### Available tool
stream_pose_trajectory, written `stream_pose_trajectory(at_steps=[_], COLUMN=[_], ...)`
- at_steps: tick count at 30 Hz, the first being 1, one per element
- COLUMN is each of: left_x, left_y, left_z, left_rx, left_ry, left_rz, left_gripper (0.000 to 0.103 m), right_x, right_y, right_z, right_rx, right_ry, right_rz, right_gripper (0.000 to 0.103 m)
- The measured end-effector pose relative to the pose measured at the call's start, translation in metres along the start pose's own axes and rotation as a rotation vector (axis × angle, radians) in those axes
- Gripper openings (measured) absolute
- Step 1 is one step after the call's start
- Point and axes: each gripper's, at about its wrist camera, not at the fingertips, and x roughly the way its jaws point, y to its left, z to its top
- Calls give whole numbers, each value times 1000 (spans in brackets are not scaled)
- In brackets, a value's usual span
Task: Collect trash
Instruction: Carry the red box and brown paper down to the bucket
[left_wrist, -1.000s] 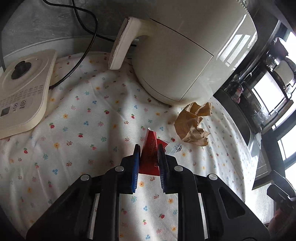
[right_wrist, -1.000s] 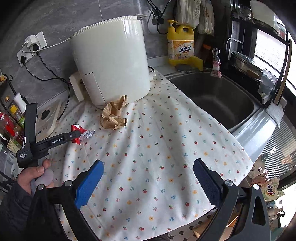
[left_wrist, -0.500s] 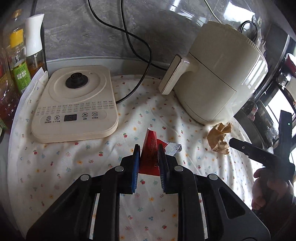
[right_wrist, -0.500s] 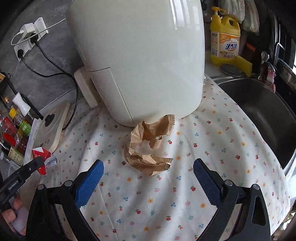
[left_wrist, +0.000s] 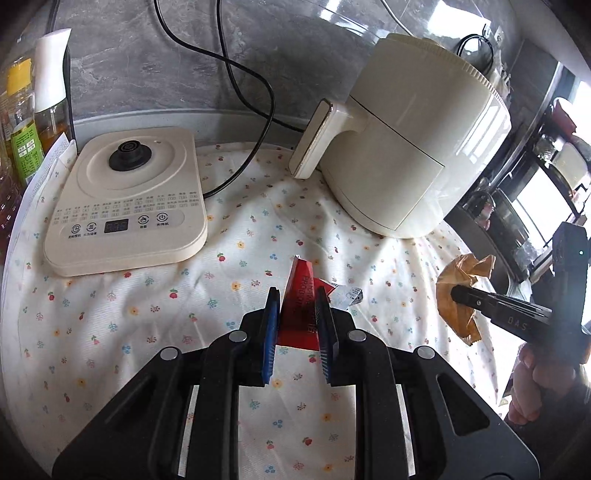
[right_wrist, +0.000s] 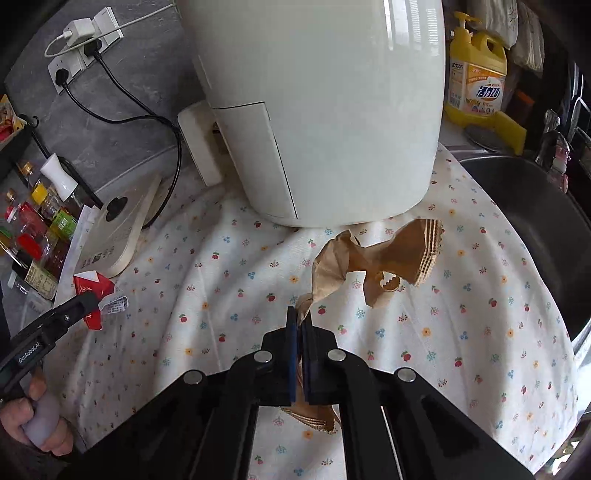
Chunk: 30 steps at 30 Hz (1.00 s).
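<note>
On my left gripper (left_wrist: 297, 295) the blue pads pinch a red wrapper (left_wrist: 298, 314) with white letters; I can read only part of them, something like "PROBIOTIC". A small silver torn piece (left_wrist: 347, 295) hangs at its right side. In the right wrist view the arm of this gripper (right_wrist: 55, 325) carries the words "GenRobot.AI", and my left hand (right_wrist: 37, 421) grips the handle.

My right gripper (right_wrist: 300, 325) is pressed together on one crumpled brown paper bag (right_wrist: 373, 258), which is lifted a little above the flowered cloth (left_wrist: 147, 295). So I count two pieces of trash, one in each gripper.

On the cloth stand one cream air fryer (left_wrist: 413, 147) and one cream kettle base (left_wrist: 125, 206) with a dark display and small printed buttons, too small to read.

Only the right view shows the yellow detergent bottle (right_wrist: 476, 81) with Chinese characters, the steel sink (right_wrist: 524, 229), the wall sockets (right_wrist: 85, 48) with plugs and many small bottles (right_wrist: 33, 229) at left. Only the left view shows the kettle base from the top
</note>
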Motion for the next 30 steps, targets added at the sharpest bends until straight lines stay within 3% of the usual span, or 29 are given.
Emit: stream_pose_trajectory(at_steps=[7, 15, 22, 30], left_x=[9, 24, 28, 21], left_y=[-48, -130, -227, -343], left_z=[-12, -36, -77, -148], left_rx=[66, 173, 294, 400], left_ry=[26, 76, 121, 184], left_rz=[-97, -208, -285, -362], left_gripper=[20, 19, 20, 20], right_x=[-44, -95, -154, -222], right_y=[-26, -84, -164, -256], right_z=[-31, -85, -157, -260], right_rx=[57, 151, 287, 405], right_ry=[-29, -63, -100, -92], right_rz=[-25, -109, -173, -250], right_gripper=[3, 3, 3, 3])
